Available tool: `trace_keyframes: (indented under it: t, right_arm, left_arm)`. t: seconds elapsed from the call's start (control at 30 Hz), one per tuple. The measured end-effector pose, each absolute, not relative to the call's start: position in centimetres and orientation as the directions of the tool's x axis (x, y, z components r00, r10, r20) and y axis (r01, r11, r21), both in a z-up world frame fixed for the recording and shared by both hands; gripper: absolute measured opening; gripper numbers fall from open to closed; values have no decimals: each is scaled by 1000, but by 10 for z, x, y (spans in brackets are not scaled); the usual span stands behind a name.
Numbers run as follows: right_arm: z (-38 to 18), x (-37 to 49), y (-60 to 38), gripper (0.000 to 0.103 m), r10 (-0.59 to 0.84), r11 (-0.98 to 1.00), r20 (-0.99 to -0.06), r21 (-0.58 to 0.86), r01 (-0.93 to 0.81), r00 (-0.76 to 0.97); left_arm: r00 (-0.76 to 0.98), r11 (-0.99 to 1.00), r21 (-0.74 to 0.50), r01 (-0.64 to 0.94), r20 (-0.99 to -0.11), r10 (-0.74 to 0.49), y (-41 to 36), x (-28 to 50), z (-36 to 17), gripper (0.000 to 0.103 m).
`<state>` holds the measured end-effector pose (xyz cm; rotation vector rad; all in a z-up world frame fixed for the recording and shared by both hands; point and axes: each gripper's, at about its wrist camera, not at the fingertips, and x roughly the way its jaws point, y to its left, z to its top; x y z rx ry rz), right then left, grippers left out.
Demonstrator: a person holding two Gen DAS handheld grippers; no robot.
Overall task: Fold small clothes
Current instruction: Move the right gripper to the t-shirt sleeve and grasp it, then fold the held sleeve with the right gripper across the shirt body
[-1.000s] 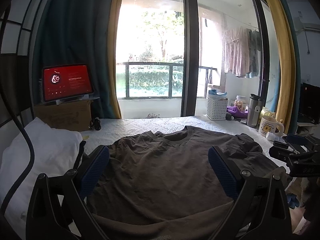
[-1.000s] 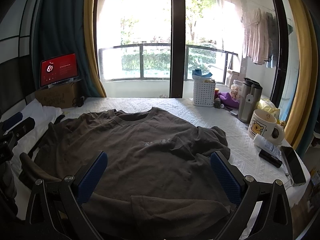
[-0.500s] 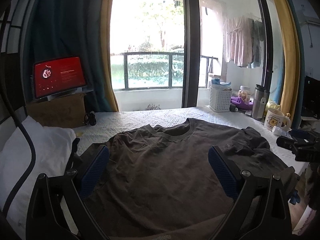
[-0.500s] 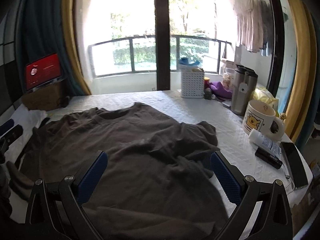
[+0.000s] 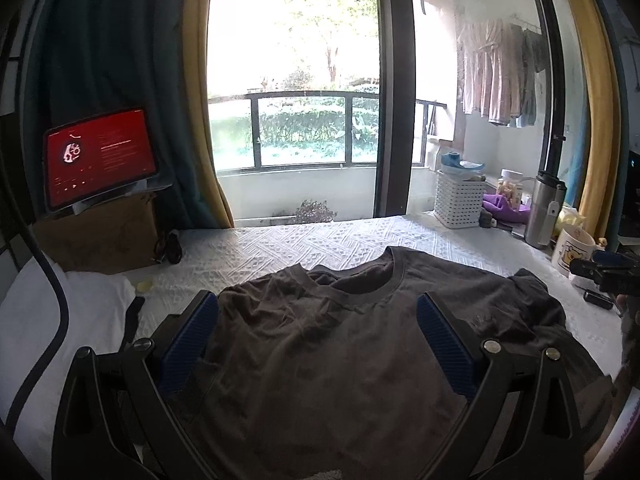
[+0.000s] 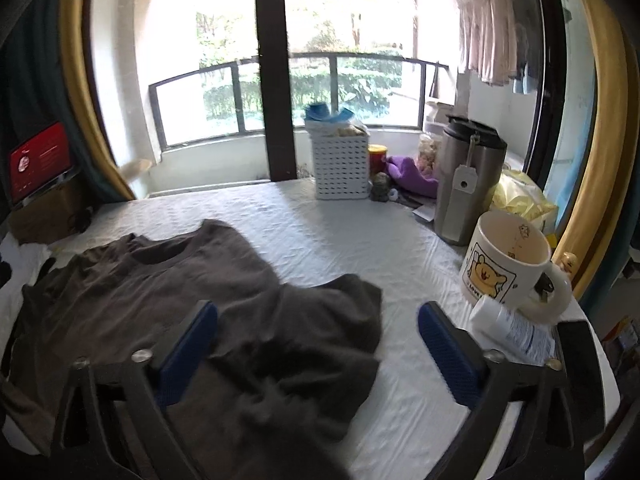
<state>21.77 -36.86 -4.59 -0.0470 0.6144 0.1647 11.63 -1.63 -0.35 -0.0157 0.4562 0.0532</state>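
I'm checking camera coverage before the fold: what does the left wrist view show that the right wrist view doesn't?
Only the left wrist view shows the white pillow clearly, the shirt's left shoulder, and the right gripper from outside at the edge.

Only the right wrist view shows the bottle lying by the mug, the red can, and the crumpled right sleeve between its own open jaws, which have just been closing slightly.

Both show the shirt, tablet, basket, tumbler and mug.
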Motion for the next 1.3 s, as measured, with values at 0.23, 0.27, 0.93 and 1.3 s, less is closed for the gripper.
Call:
trace_keyframes:
  t: [0.23,0.27,0.93,1.3]
  right_arm:
    - [-72,288,-395,80,132,985,-645,-3,-175,753]
    - [-79,297,-399,75,130,985,-662,-1,-174,738]
    - [-121,328,-379,10,144,964,-740,-46,-263,657]
    - [-96,320,-412,9,-52,979,-665,-181,-93,745]
  left_arm:
    - [872,996,15,-86,-483,82,-12,149,-10,98]
    - [865,995,20,-94,-494,91,-11,155,-13,98]
    - [832,990,40,-137,-538,136,3,176,-21,98]
    - [842,986,33,-161,-516,155,13,172,-12,98]
